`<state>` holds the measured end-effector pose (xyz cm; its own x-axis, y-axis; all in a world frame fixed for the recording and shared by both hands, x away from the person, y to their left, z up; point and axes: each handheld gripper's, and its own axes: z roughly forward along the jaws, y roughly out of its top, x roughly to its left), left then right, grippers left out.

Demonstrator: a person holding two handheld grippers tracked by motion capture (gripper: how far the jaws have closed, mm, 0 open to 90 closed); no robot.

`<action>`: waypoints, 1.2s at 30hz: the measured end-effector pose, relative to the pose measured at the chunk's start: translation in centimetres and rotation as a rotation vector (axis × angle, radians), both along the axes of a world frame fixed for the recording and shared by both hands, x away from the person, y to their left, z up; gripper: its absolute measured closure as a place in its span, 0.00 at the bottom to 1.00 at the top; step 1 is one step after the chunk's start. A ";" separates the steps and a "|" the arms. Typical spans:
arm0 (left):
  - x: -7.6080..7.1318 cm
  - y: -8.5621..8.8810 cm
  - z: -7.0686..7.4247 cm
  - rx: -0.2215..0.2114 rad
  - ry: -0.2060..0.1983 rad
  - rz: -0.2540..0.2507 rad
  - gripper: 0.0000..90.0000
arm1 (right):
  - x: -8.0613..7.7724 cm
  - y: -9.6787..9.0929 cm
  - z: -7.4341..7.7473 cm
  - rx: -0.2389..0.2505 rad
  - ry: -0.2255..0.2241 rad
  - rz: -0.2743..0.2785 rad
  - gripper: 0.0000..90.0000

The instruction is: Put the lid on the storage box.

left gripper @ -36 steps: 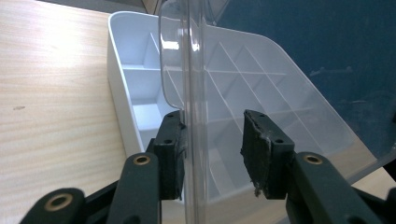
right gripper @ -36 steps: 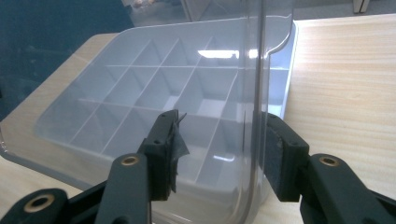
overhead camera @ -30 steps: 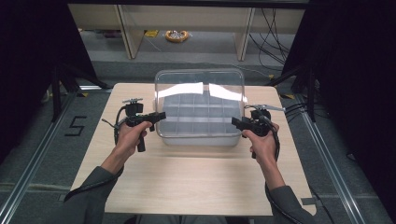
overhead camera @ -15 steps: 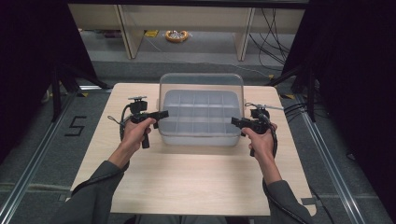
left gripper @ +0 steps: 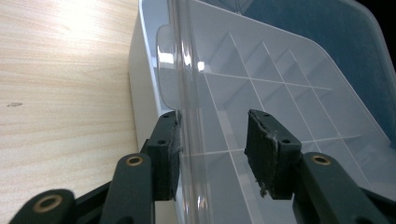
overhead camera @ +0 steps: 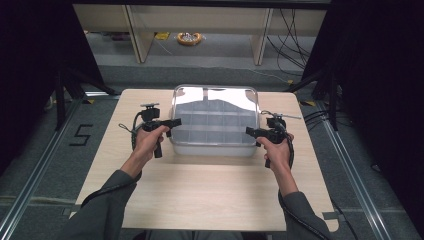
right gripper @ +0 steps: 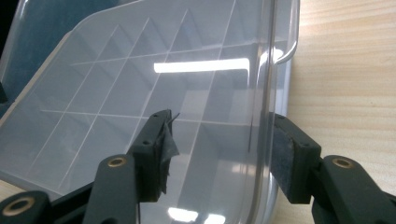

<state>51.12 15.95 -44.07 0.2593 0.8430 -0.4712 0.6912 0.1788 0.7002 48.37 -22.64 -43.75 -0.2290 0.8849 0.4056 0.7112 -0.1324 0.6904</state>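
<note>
Lowering since the earlier frame: clear lid [overhead camera: 215, 102], tilted up then, now lying on the compartment box [overhead camera: 214, 131].
Resting on the surface [overhead camera: 210, 195], between both claws.
Left claw [left gripper: 212, 140]: jaws just opening, straddling the lid's edge, pads off it.
Right claw [right gripper: 219, 149]: likewise opening, rim between the jaws, ungripped.
Closing apparently done; withdrawing the claws remaining.

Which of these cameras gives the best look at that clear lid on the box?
The high view: it shows the whole clear lid, hinged up over the divided box, between the two grippers. The left gripper view shows just the lid's edge and a corner tab up close; the right gripper view shows its other edge, running between the black jaws.
</note>
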 end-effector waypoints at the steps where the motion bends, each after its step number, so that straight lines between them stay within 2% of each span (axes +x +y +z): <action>1: 0.0 0.0 -0.1 0.003 0.000 0.003 0.61 | -0.1 0.1 0.2 0.003 0.015 -0.004 0.51; 3: 0.1 0.0 -0.1 0.007 0.000 0.003 0.60 | 0.0 0.3 0.3 -0.007 0.016 -0.008 0.50; 4: 0.1 0.0 -0.2 0.021 0.001 -0.001 0.59 | 0.2 0.1 0.1 -0.051 -0.021 0.017 0.50; 6: 0.1 0.0 -0.3 0.020 0.003 0.001 0.59 | 0.2 0.1 0.2 -0.054 -0.018 0.025 0.49; 7: 0.2 -0.1 -0.4 0.015 0.000 0.006 0.59 | 0.2 0.4 0.2 -0.085 -0.018 0.008 0.48; 9: 0.2 0.0 -0.3 0.026 -0.004 -0.002 0.59 | 0.4 0.5 0.4 -0.160 -0.054 0.025 0.48; 10: 0.2 0.0 -0.4 0.032 -0.007 0.002 0.59 | 0.4 0.5 0.4 -0.153 -0.042 0.025 0.48; 15: 0.3 -0.3 -0.3 0.031 -0.015 0.017 0.59 | 0.7 0.3 0.2 -0.154 -0.042 0.020 0.49; 16: 0.3 -0.3 -0.3 0.030 -0.012 0.016 0.58 | 0.7 0.4 0.3 -0.135 -0.027 0.014 0.49; 17: 0.3 -0.3 -0.3 0.028 -0.010 0.015 0.58 | 0.9 0.4 0.3 -0.157 -0.042 0.015 0.49; 18: 0.3 -0.3 -0.3 0.029 -0.008 0.018 0.58 | 0.9 0.5 0.4 -0.141 -0.037 0.014 0.49; 19: 0.3 -0.3 -0.3 0.039 -0.006 0.011 0.58 | 1.0 0.4 0.3 -0.158 -0.048 0.020 0.49; 20: 0.3 -0.4 -0.3 0.047 -0.013 0.012 0.56 | 1.1 0.5 0.4 -0.147 -0.032 0.005 0.49; 23: 0.4 -0.7 -0.3 0.065 -0.029 0.018 0.55 | 1.3 0.4 0.3 -0.146 -0.038 0.001 0.49; 24: 0.4 -0.7 -0.3 0.065 -0.029 0.018 0.55 | 1.2 0.5 0.4 -0.130 -0.023 -0.007 0.50; 26: 0.4 -1.0 -0.4 0.076 -0.041 0.033 0.54 | 1.2 0.4 0.4 -0.142 -0.037 -0.001 0.50; 27: 0.4 -1.1 -0.4 0.071 -0.046 0.037 0.53 | 1.1 0.6 0.5 -0.105 -0.015 -0.013 0.50; 28: 0.4 -1.1 -0.4 0.071 -0.046 0.037 0.53 | 1.1 0.6 0.5 -0.105 -0.015 -0.013 0.50; 29: 0.4 -1.2 -0.4 0.073 -0.046 0.038 0.53 | 1.4 0.4 0.3 -0.133 -0.038 -0.002 0.50; 31: 0.3 -1.3 -0.3 0.088 -0.044 0.038 0.52 | 1.4 0.6 0.3 -0.094 -0.019 -0.025 0.50; 32: 0.3 -1.4 -0.3 0.094 -0.041 0.039 0.51 | 1.5 0.5 0.2 -0.121 -0.031 -0.016 0.49; 33: 0.4 -1.6 -0.2 0.091 -0.043 0.042 0.51 | 1.5 0.5 0.2 -0.121 -0.031 -0.016 0.49; 34: 0.4 -1.6 -0.2 0.098 -0.037 0.040 0.51 | 1.7 0.1 0.0 -0.158 -0.077 0.018 0.49; 36: 0.4 -1.8 -0.2 0.108 -0.034 0.034 0.50 | 1.7 0.1 0.1 -0.143 -0.062 0.000 0.49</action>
<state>51.53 14.13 -44.23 0.2439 0.8971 -0.3684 0.6616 0.1238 0.7396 50.09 -22.52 -43.64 -0.2495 0.9328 0.2602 0.6666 -0.0295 0.7448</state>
